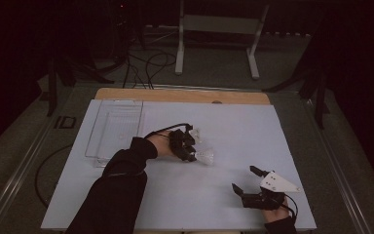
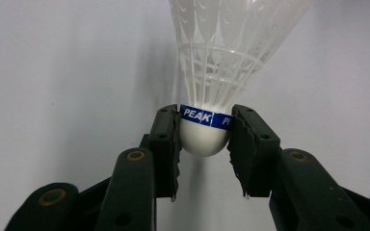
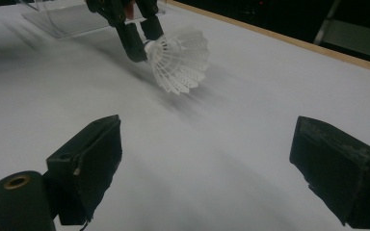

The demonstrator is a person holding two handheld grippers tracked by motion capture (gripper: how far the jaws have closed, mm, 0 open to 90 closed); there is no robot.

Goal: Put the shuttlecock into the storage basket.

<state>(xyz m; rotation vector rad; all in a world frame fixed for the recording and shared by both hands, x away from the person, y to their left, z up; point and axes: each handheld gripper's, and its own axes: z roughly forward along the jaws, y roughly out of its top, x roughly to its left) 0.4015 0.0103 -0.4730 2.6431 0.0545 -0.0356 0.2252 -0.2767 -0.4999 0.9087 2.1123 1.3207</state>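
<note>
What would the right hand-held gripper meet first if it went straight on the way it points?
Probably the shuttlecock held by the left hand-held gripper; the bare table lies between, though depth is hard to judge. The right hand-held gripper is open.

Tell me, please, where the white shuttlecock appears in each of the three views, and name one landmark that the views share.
High view: the shuttlecock is near the table's middle, at the left gripper.
Left gripper view: top centre, its cork pinched between both fingers, skirt pointing away.
Right gripper view: upper middle, held by the far gripper.
Shared landmark: the blue band around the cork, clearest in the left gripper view; the clear tray helps too.
</note>
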